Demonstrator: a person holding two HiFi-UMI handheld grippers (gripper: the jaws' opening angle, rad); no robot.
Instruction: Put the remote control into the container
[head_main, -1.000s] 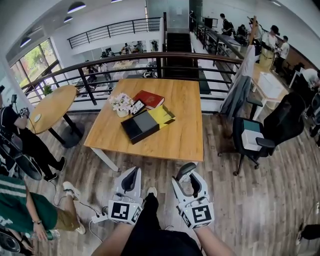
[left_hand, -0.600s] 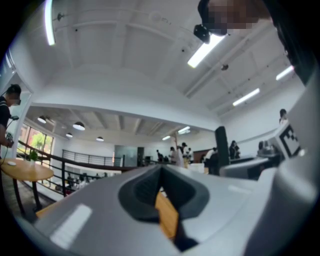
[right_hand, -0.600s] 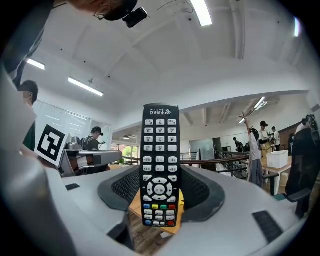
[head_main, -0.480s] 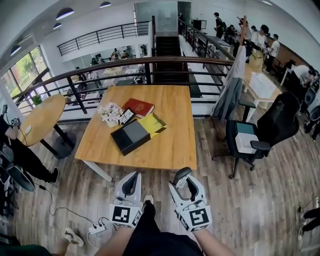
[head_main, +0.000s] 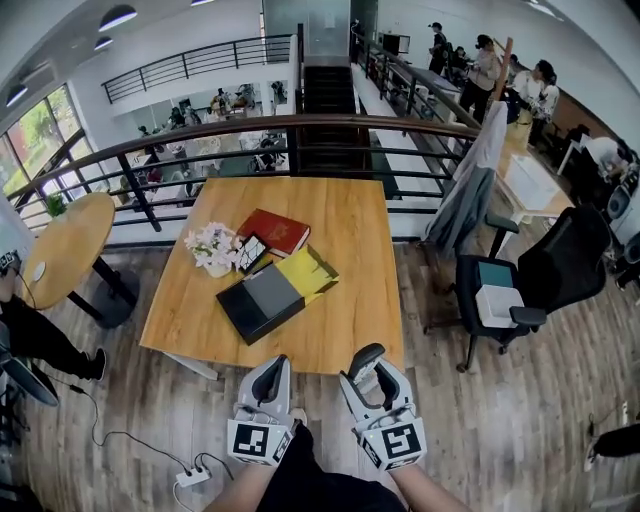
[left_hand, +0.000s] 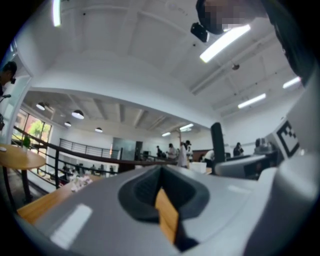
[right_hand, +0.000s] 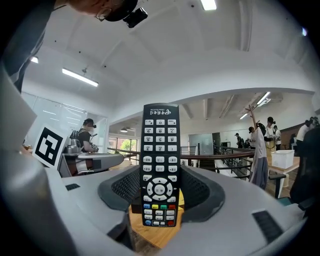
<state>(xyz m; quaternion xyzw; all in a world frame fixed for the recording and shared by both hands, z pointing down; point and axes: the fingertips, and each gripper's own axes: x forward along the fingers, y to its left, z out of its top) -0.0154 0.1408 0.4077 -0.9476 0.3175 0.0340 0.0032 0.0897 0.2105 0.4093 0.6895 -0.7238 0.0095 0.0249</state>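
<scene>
— Left gripper (head_main: 271, 368)?
— At seven o'clock in the head view, jaws together, nothing between them.
— And the right gripper (head_main: 367, 357)?
— At five o'clock, clamped on the remote control (right_hand: 160, 167), buttons facing its camera. The container (head_main: 262, 300) sits on the table (head_main: 350, 260), at ten o'clock from it.

Remote control held upright, container lying on the table

The remote control (right_hand: 160, 170) is a long, slim black handset with rows of white keys, a round pad in the middle and coloured buttons near its lower end. It stands upright, keys facing the camera, clamped at its lower part between the jaws of the right gripper (right_hand: 160, 197). The container (head_main: 262, 302), a flat black box with a grey face and a yellow panel at one end, lies diagonally on the wooden table (head_main: 350, 240), well apart from the remote.
</scene>
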